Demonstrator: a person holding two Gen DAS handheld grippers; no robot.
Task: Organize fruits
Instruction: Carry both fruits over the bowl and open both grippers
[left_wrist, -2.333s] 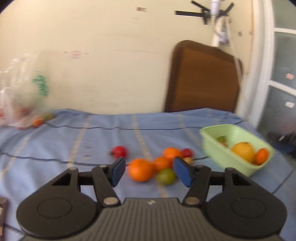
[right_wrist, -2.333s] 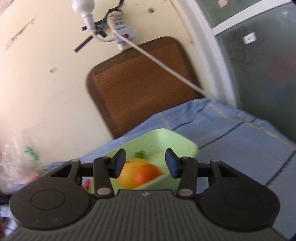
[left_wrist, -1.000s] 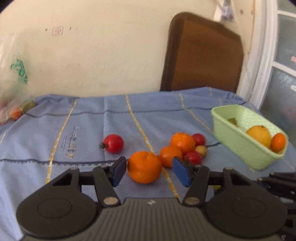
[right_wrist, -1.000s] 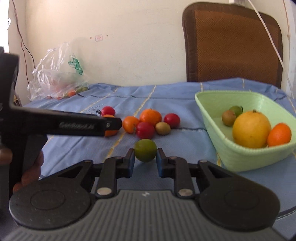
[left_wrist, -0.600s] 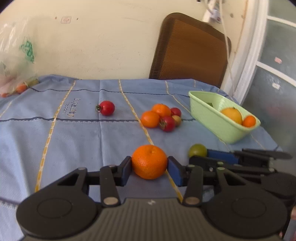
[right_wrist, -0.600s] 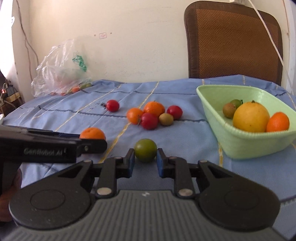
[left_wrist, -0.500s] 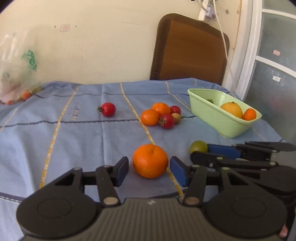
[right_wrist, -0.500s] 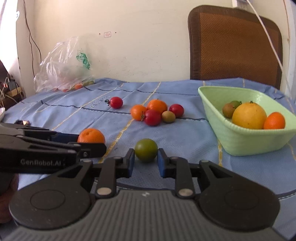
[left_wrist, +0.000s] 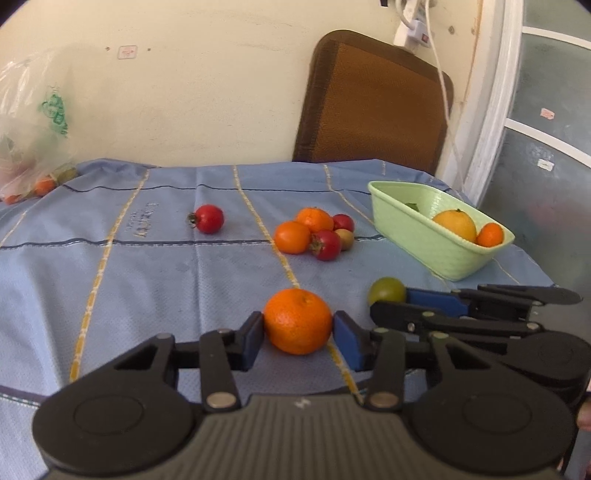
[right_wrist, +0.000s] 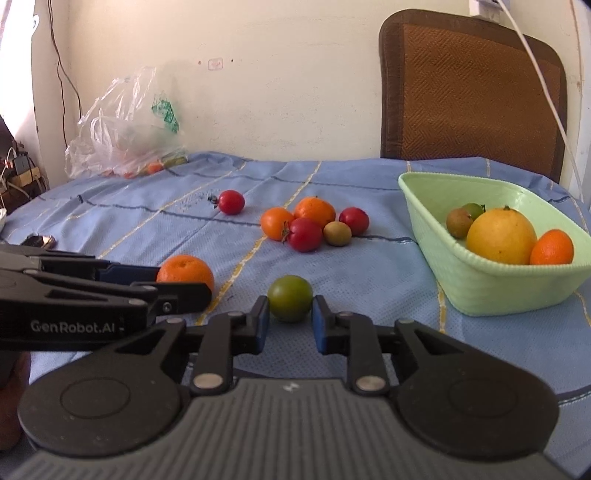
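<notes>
"GenRobot.AI" stands in white letters on the side of the left gripper (right_wrist: 181, 280). The green print on the plastic bag (right_wrist: 125, 129) and the lettering woven into the blue cloth (left_wrist: 144, 225) are unreadable.

Cream wall (right_wrist: 295, 92); brown woven chair back (right_wrist: 472, 96); blue striped tablecloth (left_wrist: 147, 266); frosted glass door (left_wrist: 546, 140) right.

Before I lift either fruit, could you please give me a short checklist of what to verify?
1. Orange centred in the left claw: ok.
2. Green fruit centred in the right claw: ok.
3. Claws pressing firmly on their fruits: cannot tell.
4. Free room in the basket beside its four fruits: ok.
5. Bare cloth between green fruit and basket: ok.
</notes>
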